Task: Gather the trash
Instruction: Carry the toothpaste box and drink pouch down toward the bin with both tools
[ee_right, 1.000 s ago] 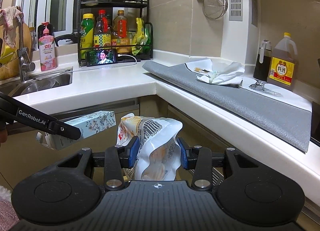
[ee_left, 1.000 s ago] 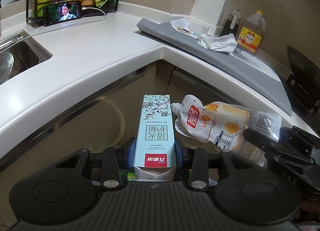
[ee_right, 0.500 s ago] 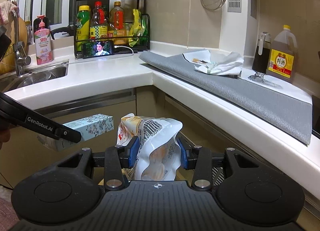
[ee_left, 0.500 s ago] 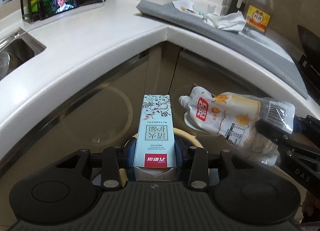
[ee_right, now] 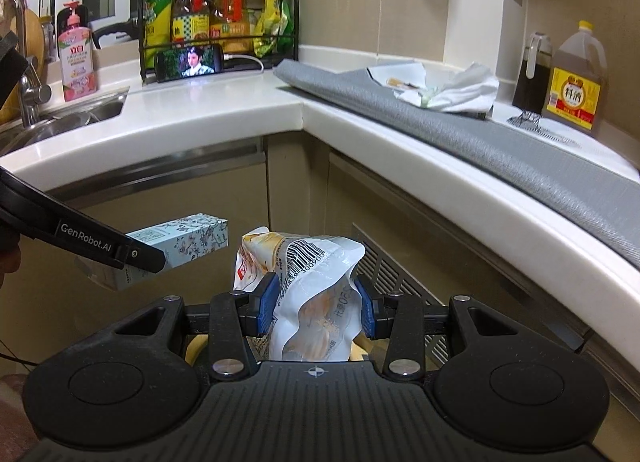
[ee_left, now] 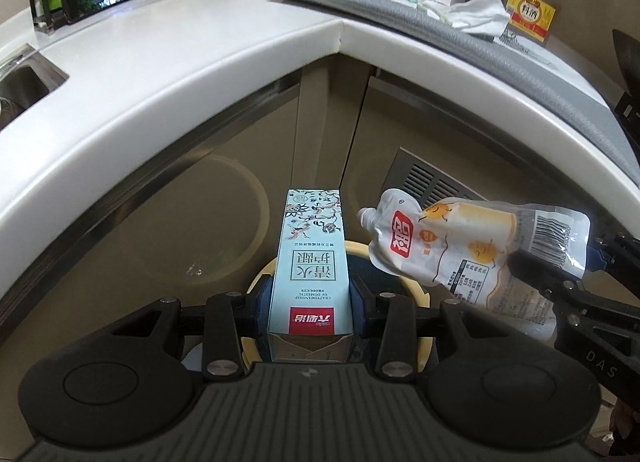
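1. The white L-shaped bench (ee_left: 168, 74) wraps from 9 o'clock over the top to 3 o'clock in your left wrist view, with beige cabinet doors (ee_left: 224, 190) beneath it.
2. A grey mat (ee_right: 460, 130) runs along the bench's right-hand stretch, towards 2 o'clock in your right wrist view.
3. A black wire rack (ee_right: 218, 28) of bottles stands at 11 o'clock in the right wrist view, and a phone (ee_right: 188, 61) with a lit screen leans at its foot.
4. A round bin with a cream rim (ee_left: 360, 249) sits on the floor directly under your left claw (ee_left: 310, 302); only arcs of the rim show past the claw.
5. Your left claw is clamped on a pale blue carton (ee_left: 312, 262), both pads pressed to its long sides, so the carton hangs above the bin's mouth, pointing to 12 o'clock.
6. Your right claw (ee_right: 316, 304) is clamped on a crumpled spout pouch (ee_right: 316, 282); its blue pads squeeze the pouch's barcode end.
7. In the left wrist view that pouch sits at 3 o'clock of the carton, just beside it but apart, its spout aimed at 10 o'clock, over the bin's right rim.
8. An oil jug (ee_right: 576, 90) stands at 2 o'clock on the bench.
9. Crumpled white paper (ee_right: 460, 92) lies on the mat, near the jug.
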A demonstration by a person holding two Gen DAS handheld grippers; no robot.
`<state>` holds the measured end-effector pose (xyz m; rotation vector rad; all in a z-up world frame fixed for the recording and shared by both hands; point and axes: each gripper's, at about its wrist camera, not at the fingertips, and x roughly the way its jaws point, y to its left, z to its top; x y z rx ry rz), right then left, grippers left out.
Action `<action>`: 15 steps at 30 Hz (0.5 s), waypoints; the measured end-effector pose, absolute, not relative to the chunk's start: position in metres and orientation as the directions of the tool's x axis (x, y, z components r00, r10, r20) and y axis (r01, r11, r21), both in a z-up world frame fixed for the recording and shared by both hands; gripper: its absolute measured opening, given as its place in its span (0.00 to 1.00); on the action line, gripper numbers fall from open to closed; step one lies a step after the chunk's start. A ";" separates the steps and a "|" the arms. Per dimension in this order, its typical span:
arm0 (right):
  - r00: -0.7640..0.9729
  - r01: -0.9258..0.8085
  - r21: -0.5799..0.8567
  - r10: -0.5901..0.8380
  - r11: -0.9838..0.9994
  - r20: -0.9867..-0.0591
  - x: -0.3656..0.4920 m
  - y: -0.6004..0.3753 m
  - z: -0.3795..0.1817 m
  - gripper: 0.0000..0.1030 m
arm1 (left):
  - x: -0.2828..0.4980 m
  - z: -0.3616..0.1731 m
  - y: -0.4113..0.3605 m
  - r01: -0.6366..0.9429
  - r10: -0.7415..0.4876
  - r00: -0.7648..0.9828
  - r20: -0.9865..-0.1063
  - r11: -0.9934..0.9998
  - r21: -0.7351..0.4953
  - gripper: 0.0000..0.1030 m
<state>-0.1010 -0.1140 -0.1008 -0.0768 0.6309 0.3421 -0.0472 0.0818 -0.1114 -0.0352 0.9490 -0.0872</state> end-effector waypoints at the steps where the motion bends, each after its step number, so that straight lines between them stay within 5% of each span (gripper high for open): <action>1: 0.749 -0.337 0.032 0.289 0.941 -0.596 -0.100 -0.114 -0.102 0.42 | -0.045 -0.114 0.081 0.059 -0.090 0.574 -0.814 0.996 -0.069 0.42; 15: 0.683 -0.360 0.032 0.287 0.932 -0.672 -0.076 -0.102 -0.128 0.42 | -0.023 -0.150 0.074 0.055 -0.074 0.491 -0.868 0.997 -0.054 0.42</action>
